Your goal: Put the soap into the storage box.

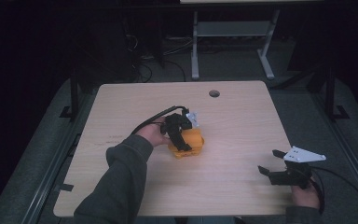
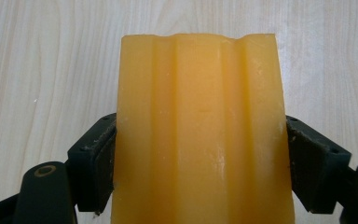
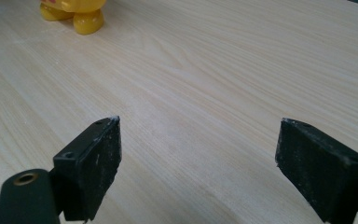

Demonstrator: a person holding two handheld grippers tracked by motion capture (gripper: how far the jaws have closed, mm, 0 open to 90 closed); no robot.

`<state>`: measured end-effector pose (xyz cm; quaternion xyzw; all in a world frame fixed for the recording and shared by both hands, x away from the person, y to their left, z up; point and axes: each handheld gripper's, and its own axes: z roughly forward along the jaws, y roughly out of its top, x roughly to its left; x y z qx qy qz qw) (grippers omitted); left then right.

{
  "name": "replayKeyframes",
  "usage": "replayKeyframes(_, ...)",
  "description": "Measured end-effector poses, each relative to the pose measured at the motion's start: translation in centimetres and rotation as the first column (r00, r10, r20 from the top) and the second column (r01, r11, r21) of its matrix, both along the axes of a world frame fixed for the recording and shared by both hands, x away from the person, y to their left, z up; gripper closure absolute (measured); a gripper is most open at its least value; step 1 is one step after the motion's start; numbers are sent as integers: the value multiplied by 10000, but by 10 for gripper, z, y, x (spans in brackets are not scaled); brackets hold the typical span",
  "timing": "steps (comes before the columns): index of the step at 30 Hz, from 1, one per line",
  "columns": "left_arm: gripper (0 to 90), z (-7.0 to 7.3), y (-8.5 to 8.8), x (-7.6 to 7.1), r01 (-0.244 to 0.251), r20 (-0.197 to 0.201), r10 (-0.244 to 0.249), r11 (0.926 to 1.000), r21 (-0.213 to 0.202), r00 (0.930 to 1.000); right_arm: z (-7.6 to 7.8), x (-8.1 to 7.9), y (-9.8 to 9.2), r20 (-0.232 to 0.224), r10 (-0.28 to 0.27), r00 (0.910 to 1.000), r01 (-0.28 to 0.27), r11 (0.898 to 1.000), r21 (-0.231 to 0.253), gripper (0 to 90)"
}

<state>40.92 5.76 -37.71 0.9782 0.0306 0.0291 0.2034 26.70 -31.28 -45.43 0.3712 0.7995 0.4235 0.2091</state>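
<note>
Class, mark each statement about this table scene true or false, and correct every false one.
1. The left gripper is shut on the orange block. True.
2. The right gripper holds a block. False: its jaws stand open with nothing between them.
3. The orange block sits near the middle of the table. True.
4. The right gripper is over the table's far left corner. False: it is near the right edge on the person's side.

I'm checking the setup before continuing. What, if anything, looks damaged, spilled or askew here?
Nothing stands out. The left gripper grips the orange block squarely, nothing is spilled on the table, and the right gripper is open.
</note>
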Motion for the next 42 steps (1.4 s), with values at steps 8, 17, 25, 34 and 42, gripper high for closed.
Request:
replayKeyframes(8,208,-6,-2,3,-24,-176,27,9999,171,9998,0,0,0,59,66,10000,-66,10000,-60,137)
replayKeyframes(17,207,-10,-1,7,-2,-273,9,9997,245,9996,0,0,1,50,91,9999,-91,10000,-34,137)
replayKeyframes(25,205,-11,0,8,-36,-330,42,9999,167,9994,1,-1,2,-28,87,10000,-87,10000,-34,137)
replayKeyframes(34,203,-11,0,8,-47,-328,53,9998,202,9994,1,-1,2,-7,101,9999,-101,9999,-29,137)
replayKeyframes(42,202,-11,0,8,-43,-320,51,9997,222,9995,0,-1,2,-17,58,10000,-58,10000,-36,137)
